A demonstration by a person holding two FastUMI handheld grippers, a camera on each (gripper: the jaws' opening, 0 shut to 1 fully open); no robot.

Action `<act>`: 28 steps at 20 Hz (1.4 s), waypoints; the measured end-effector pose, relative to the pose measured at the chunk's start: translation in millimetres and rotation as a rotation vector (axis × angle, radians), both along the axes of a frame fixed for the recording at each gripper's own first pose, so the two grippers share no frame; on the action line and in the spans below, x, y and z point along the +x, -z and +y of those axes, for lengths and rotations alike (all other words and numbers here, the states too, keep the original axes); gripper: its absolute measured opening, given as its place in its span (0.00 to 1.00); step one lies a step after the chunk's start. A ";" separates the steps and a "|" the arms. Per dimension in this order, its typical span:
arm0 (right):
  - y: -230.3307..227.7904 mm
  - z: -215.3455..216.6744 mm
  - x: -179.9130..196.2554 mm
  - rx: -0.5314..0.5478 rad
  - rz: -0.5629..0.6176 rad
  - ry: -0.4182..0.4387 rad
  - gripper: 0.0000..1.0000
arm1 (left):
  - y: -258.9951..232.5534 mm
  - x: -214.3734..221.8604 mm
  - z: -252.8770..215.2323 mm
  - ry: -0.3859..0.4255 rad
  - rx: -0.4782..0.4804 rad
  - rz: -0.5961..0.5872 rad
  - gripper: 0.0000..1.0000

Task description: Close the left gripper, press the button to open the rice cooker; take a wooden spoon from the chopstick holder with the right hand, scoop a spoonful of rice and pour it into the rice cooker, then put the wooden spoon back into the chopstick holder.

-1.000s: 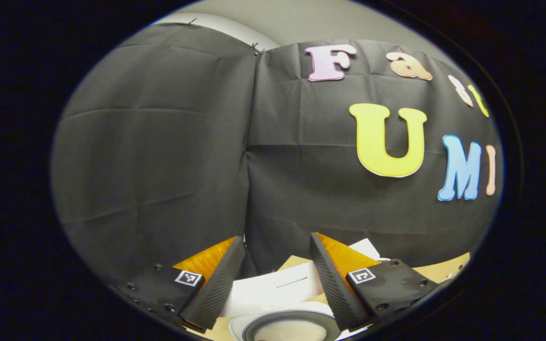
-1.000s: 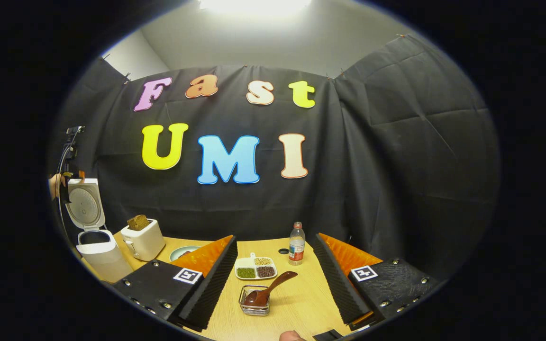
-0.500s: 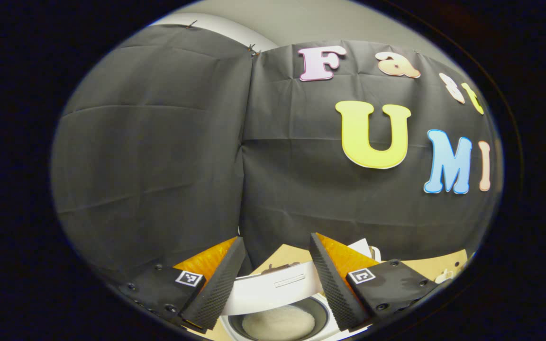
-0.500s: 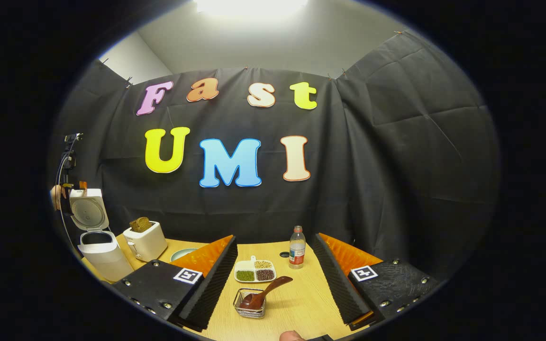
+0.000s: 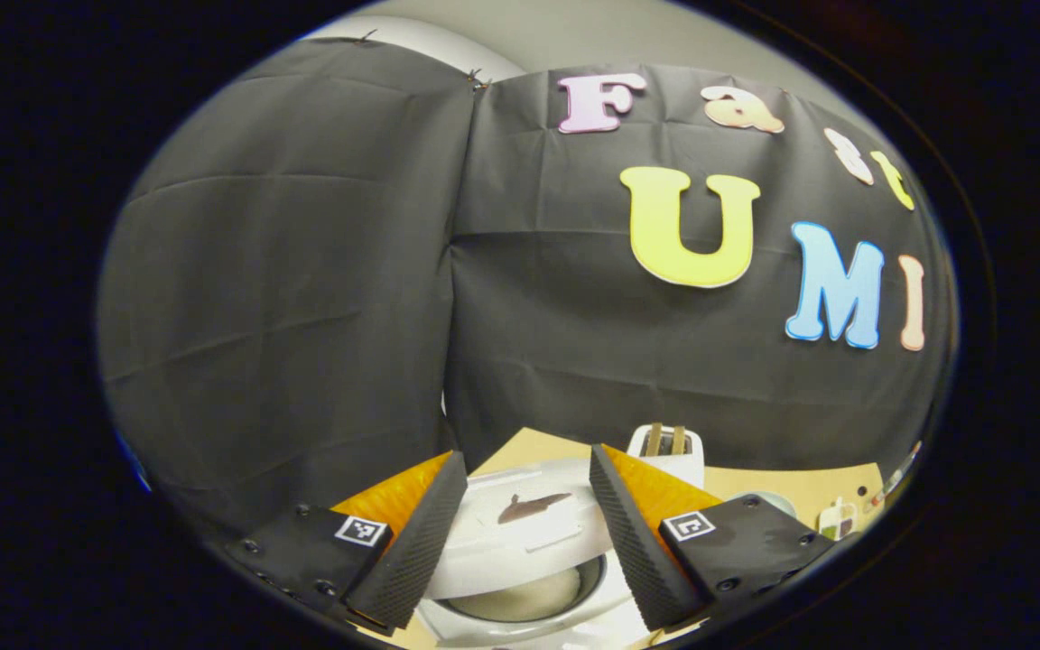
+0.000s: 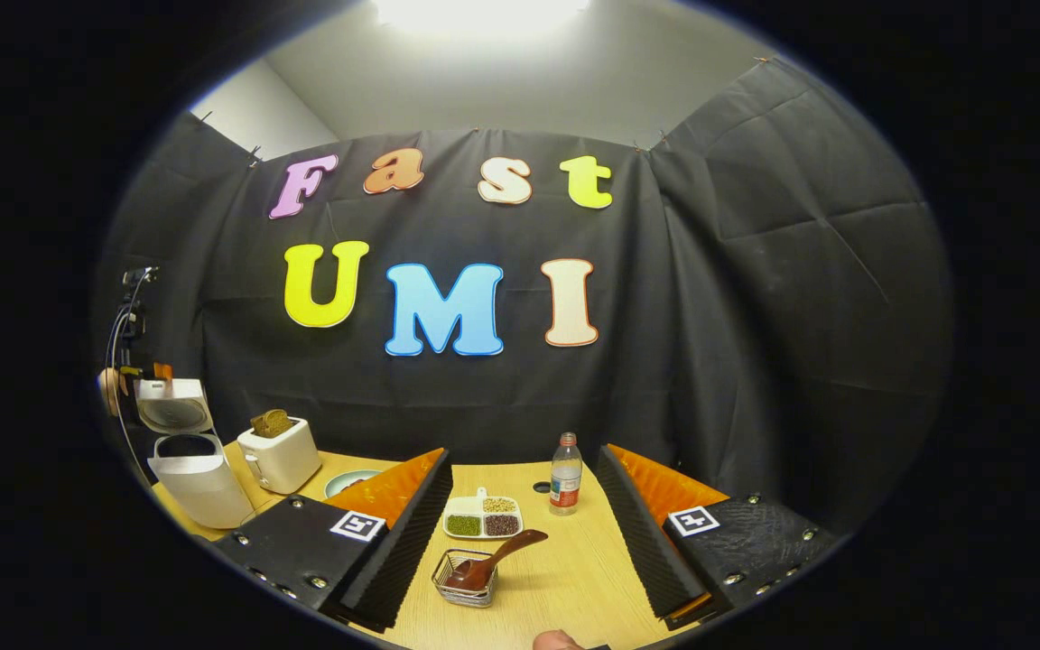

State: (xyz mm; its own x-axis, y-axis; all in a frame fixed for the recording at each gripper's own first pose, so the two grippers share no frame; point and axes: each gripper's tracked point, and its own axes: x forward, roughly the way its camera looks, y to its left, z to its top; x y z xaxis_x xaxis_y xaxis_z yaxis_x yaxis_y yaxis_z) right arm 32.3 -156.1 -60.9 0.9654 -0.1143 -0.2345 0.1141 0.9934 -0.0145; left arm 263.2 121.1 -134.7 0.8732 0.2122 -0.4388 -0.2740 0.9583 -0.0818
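Legible text: none. Square black-and-white coded markers (image 6: 357,525) on each gripper's finger mounts — patterns, not lettering. Water bottle (image 6: 564,474) carries a label — too small to read.

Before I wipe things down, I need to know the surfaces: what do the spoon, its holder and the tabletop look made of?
The spoon looks like dark, smooth-finished wood, brown with a slight sheen. Its holder looks like thin metal wire, a shiny see-through mesh. The tabletop shows pale wood grain, matte; solid wood or laminate, I cannot tell.
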 end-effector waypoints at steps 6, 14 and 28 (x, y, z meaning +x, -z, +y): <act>3.8 -6.4 -5.8 -0.005 0.010 -0.009 0.98 | 35.6 -27.4 -23.0 0.018 -0.008 0.056 0.96; 10.9 -9.7 -12.6 -0.013 0.027 -0.016 0.98 | 74.6 -47.7 -41.1 0.037 0.003 0.116 0.92; 14.4 -9.5 -14.3 -0.020 0.033 -0.010 0.98 | 116.1 -62.5 -55.0 0.089 0.035 0.218 0.95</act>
State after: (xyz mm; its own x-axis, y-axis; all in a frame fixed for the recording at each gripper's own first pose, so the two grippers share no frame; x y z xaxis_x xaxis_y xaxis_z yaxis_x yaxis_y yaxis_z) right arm 18.0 -165.6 -75.2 0.9582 -0.1100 -0.2642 0.1036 0.9939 -0.0380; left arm 200.7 66.2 -250.7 0.7744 0.1569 -0.6129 -0.1960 0.9806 0.0033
